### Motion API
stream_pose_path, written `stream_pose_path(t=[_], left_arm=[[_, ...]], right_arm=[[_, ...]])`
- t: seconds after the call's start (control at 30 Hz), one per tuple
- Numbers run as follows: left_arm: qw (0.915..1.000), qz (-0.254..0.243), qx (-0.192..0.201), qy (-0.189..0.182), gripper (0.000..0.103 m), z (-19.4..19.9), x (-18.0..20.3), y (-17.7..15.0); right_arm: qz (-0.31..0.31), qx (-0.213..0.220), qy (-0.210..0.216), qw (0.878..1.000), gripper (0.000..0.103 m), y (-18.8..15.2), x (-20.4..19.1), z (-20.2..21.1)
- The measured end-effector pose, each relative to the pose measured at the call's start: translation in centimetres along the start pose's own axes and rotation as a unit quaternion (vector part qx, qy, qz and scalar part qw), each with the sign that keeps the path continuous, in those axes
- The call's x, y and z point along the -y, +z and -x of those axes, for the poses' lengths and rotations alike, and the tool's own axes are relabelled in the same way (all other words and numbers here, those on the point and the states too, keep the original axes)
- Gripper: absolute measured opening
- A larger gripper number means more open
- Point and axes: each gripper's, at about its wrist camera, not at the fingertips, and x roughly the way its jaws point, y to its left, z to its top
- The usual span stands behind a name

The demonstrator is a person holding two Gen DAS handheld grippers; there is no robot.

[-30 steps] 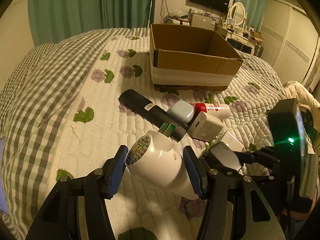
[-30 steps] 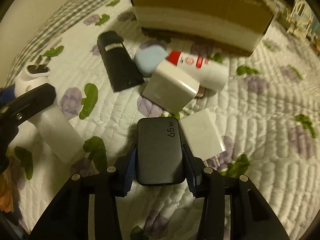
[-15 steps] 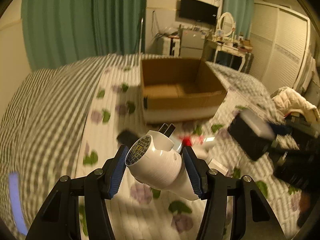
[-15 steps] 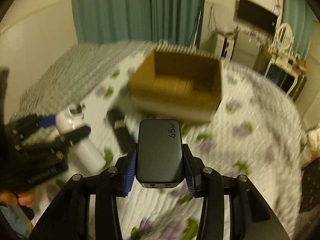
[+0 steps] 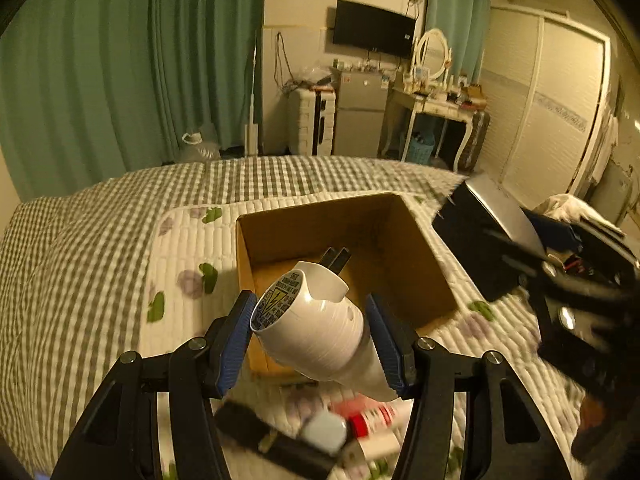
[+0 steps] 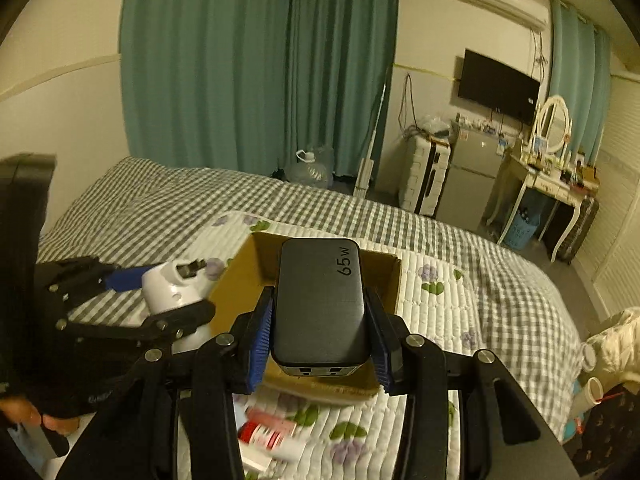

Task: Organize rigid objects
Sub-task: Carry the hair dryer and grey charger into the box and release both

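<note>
My left gripper is shut on a white plug adapter with dark prongs, held in the air over the near edge of an open cardboard box. My right gripper is shut on a black 65W charger, also raised over the box. In the left wrist view the right gripper with the charger shows at the right. In the right wrist view the left gripper with the adapter shows at the left.
On the quilted bed below lie a black remote, a pale blue case and a red-and-white tube; the tube also shows in the right wrist view. Green curtains, a fridge and a dresser stand behind.
Both grippers rose from the bed with their objects and moved forward to above the cardboard box. The loose items stayed on the quilt.
</note>
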Motion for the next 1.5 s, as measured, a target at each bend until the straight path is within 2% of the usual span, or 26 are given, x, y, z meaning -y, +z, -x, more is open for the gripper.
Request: stream_pose_path(t=[0.17,0.3,0.57,0.83,0.9,1.0,1.1,1.2,1.27,1.3,1.4,1.5], left_arm=[[0.9992,-0.021,-0.03,0.019,0.058,-5.4,0.1,0.6],[0.9982,-0.023,-0.053,0.019,0.058,-8.9,0.0,0.0],[0.9987,-0.036,-0.017,0.032,0.057,-9.4,0.2,-0.1],[0.9987,-0.02,0.013,0.044,0.057,-6.2,-0.8,0.2],[0.9984,-0.018,0.021,0.049,0.057,-4.9,-1.0,0.1],[0.9983,-0.011,0.032,0.047,0.059,-2.2,-1.2,-0.4],[0.9979,-0.006,0.044,0.047,0.069,0.6,-1.1,-1.2],[0.9976,0.001,0.055,0.042,0.075,3.5,-0.9,-2.4],[0.9976,0.004,0.056,0.041,0.084,4.9,-0.7,-3.4],[0.9974,0.007,0.058,0.042,0.086,5.7,-0.6,-4.1],[0.997,0.018,0.058,0.047,0.088,7.1,-0.7,-6.0],[0.9969,0.028,0.057,0.045,0.093,8.3,-0.9,-8.2]], right_arm=[[-0.011,-0.019,-0.006,1.0,0.042,-0.9,1.7,-5.2],[-0.025,-0.03,0.001,0.999,0.042,-2.4,2.8,-7.8],[-0.037,-0.039,0.01,0.999,0.042,-3.9,3.9,-10.0],[-0.06,-0.022,0.015,0.998,0.044,-3.3,4.6,-9.9],[-0.064,0.003,0.0,0.998,0.066,-2.8,4.8,-8.8],[-0.06,0.03,-0.002,0.998,0.071,-1.9,4.6,-6.1],[-0.046,0.032,-0.006,0.998,0.074,-1.2,4.0,-3.4],[-0.036,0.03,-0.007,0.999,0.083,-1.3,3.3,-0.6],[-0.035,0.022,-0.009,0.999,0.088,-1.8,2.9,1.2],[-0.033,0.015,-0.014,0.999,0.088,-2.2,2.7,1.8],[0.001,-0.016,-0.066,0.998,0.089,-4.0,1.3,3.4],[0.027,-0.032,-0.065,0.997,0.09,-6.4,0.2,4.5]])
